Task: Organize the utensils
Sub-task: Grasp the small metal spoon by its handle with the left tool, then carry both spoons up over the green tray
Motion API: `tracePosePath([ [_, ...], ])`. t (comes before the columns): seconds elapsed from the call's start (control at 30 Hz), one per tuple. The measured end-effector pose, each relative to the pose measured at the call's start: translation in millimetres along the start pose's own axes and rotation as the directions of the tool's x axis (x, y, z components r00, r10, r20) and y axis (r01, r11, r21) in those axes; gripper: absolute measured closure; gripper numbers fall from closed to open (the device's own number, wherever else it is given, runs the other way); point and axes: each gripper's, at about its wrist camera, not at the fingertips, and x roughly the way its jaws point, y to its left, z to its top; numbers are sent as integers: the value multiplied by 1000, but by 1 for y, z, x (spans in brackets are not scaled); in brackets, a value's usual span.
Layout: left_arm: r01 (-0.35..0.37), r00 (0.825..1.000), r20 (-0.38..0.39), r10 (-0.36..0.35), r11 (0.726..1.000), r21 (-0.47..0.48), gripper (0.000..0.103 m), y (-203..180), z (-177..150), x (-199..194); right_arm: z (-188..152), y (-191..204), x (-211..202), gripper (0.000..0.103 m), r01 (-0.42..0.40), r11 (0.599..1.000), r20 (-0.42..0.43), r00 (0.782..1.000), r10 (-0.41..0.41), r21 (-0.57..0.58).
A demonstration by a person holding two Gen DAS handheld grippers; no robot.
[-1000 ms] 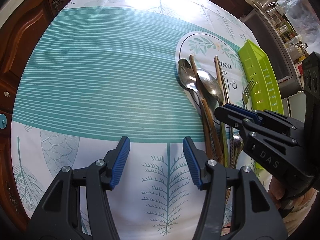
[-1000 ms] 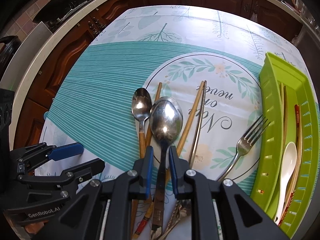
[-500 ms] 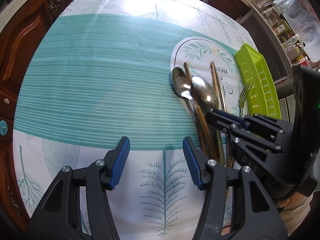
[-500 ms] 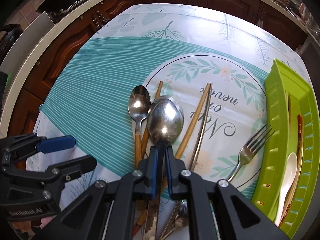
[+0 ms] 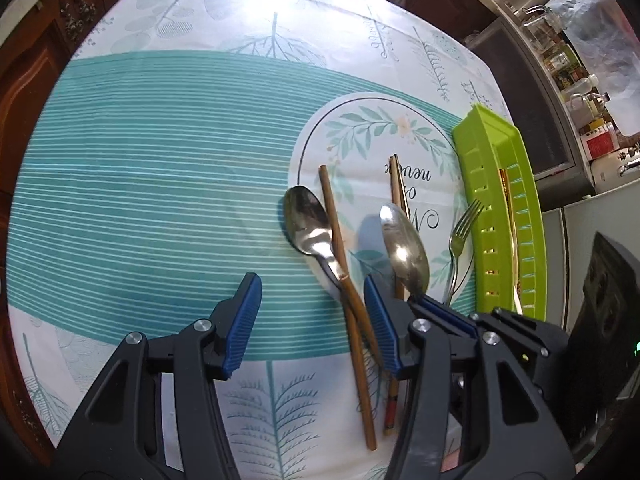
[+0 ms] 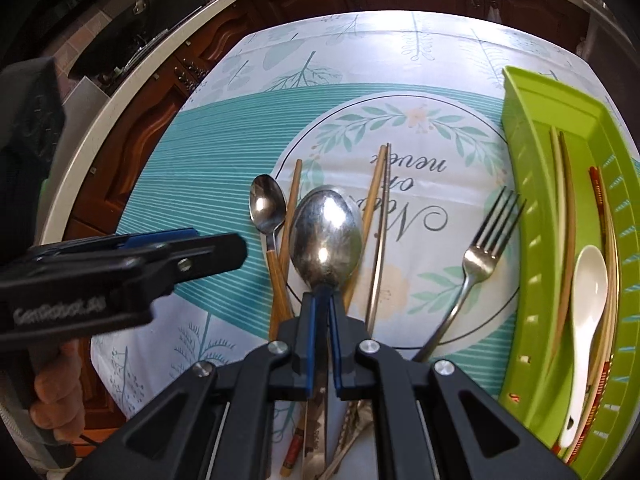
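My right gripper [image 6: 323, 308] is shut on the neck of the large steel spoon [image 6: 326, 232], whose bowl sticks out ahead of the pads. In the left wrist view the same spoon [image 5: 404, 252] hangs above its shadow, held by the right gripper [image 5: 424, 302]. My left gripper [image 5: 309, 278] hovers over the cloth with its jaws closing and its pads pressing on nothing. The small wooden-handled spoon [image 5: 308, 220] and a brown chopstick [image 5: 336, 240] lie below, close to its right finger. A steel fork [image 6: 486, 248] lies near the green tray [image 6: 532, 200].
The tray holds a white spoon [image 6: 586, 292] and several chopsticks. More chopsticks [image 6: 376, 200] and utensil handles lie on the round print of the tablecloth. A hand [image 6: 56, 392] holds the left gripper [image 6: 220, 242] at the table's left edge. Dark wooden cabinets surround the table.
My right gripper closed on the large spoon's neck and carried it up and to the right, away from the small spoon. The left gripper moved right, toward the utensils.
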Motion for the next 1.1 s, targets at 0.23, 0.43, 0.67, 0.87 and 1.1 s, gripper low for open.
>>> tracePosePath([
  [0.23,-25,998,-60,22,999,-37,59,-10,6,18,-3,-12,-7,97,-28,999,16,1000,27,46],
  [0.43,-17,997,-70,12,997,-71,90,-13,9,28,-8,-16,-13,97,-54,996,27,998,53,68],
  [0.67,-6,999,-32,3,996,-88,99,-12,2,20,-16,-26,-23,97,-89,991,50,995,84,96],
  [0.87,22,999,-29,-24,996,-81,99,-9,-10,7,-20,-30,-32,97,-115,987,66,992,108,117],
  [1.1,57,998,-4,-57,996,-63,99,-17,-22,-17,-22,-31,-48,97,-142,980,88,987,131,139],
])
